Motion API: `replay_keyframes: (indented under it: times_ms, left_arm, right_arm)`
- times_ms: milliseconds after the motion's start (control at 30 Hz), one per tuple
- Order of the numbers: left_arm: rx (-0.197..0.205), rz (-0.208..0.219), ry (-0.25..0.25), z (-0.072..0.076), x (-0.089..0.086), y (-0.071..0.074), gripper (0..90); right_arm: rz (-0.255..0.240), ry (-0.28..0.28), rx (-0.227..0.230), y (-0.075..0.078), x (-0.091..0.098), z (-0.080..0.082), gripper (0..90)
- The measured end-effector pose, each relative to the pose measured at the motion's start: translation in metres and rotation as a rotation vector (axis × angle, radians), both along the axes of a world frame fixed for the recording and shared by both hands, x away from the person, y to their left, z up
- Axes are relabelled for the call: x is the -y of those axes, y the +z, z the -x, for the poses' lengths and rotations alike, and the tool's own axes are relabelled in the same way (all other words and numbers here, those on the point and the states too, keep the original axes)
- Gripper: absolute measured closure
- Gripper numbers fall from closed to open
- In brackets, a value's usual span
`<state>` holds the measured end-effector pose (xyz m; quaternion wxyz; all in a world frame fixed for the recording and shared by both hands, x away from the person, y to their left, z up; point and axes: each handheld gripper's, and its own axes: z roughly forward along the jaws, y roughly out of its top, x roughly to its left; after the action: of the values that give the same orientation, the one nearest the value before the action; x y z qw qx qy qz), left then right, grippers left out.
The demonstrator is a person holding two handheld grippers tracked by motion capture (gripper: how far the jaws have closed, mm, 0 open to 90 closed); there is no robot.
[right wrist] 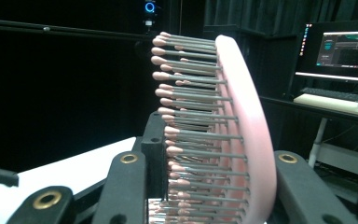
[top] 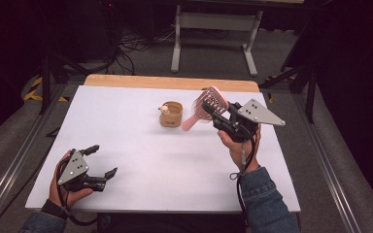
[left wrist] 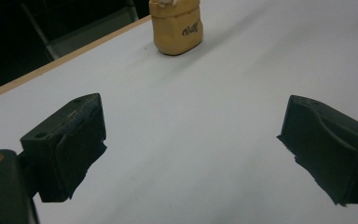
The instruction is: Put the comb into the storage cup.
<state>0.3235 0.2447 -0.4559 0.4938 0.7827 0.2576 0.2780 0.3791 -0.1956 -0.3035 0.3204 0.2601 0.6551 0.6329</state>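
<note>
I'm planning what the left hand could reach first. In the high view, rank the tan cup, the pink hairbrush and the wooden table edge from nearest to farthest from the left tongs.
1. tan cup, mid-table, up and right of the left tongs.
2. pink hairbrush, right of the cup, held in the right tongs.
3. wooden table edge, along the far side.

Desk: white top with a wooden strip along the far edge. Small tan container with dark script lettering, standing upright near the middle of the far half. Beyond the desk: a white frame stand on grey floor with tangled cables; a lit monitor above a keyboard.
</note>
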Motion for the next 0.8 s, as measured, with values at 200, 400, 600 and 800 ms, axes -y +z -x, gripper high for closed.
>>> replay_keyframes:
  times_ms: [200, 400, 600, 800]
  left_arm:
    - [-0.001, 0.007, -0.006, 0.000, 0.000, 0.000, 7.5]
    - [-0.004, 0.010, -0.010, -0.001, 0.000, 0.000, 7.5]
    - [-0.005, 0.018, -0.012, -0.001, 0.000, 0.000, 7.2]
    - [-0.009, 0.017, -0.020, -0.002, 0.001, -0.001, 6.9]
  right_arm:
    - [0.001, -0.014, 0.001, 0.004, -0.003, -0.009, 63.5]
    - [0.005, -0.030, 0.009, 0.010, -0.009, -0.018, 63.5]
    - [0.023, -0.044, 0.015, 0.014, -0.017, -0.027, 63.5]
    - [0.030, -0.052, 0.010, 0.013, -0.023, -0.035, 63.5]
